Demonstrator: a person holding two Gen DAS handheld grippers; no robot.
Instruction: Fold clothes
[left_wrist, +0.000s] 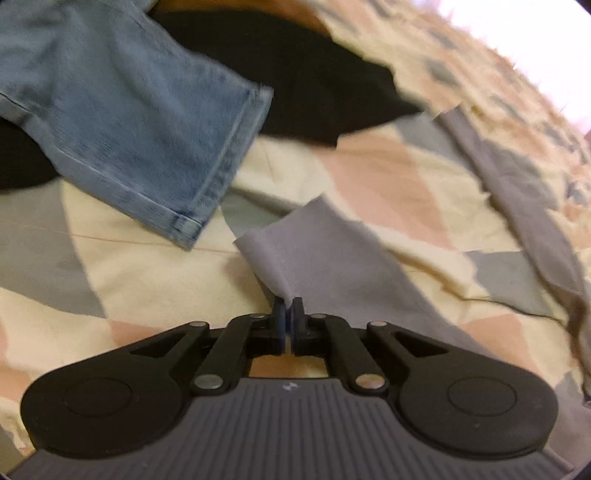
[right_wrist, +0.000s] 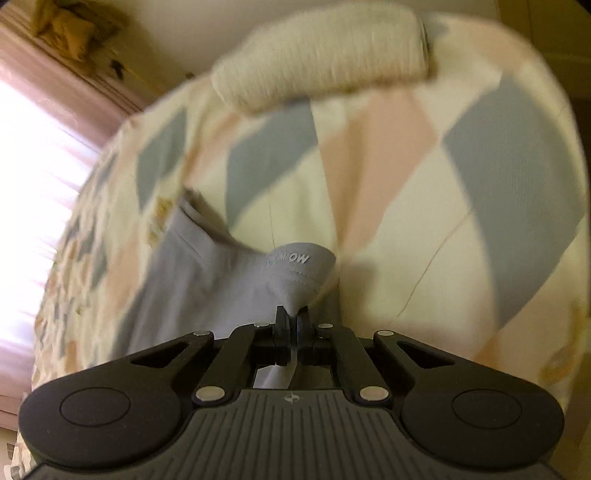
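Both tongs clamped on the grey garment (left_wrist: 325, 251): left gripper (left_wrist: 288, 314) pinching a corner, right gripper (right_wrist: 293, 317) on a stitched, lettered edge, cloth draped over the quilt (left_wrist: 369, 166). Looks thin, soft, floppy, so grip hems/corners w/ both. Farther off: jeans (left_wrist: 129, 122) on a black garment (left_wrist: 295, 74); cream pillow (right_wrist: 317, 51) at far end.

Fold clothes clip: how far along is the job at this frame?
Early. Done: nothing visibly folded; a cream bundle lies on the bed, too blurred to identify. In hand: both tongs are shut on the grey garment, the left tongs on a plain edge, the right tongs on a stitched edge with lettering. Left: the jeans and a black garment lie loose on the patterned bedspread.
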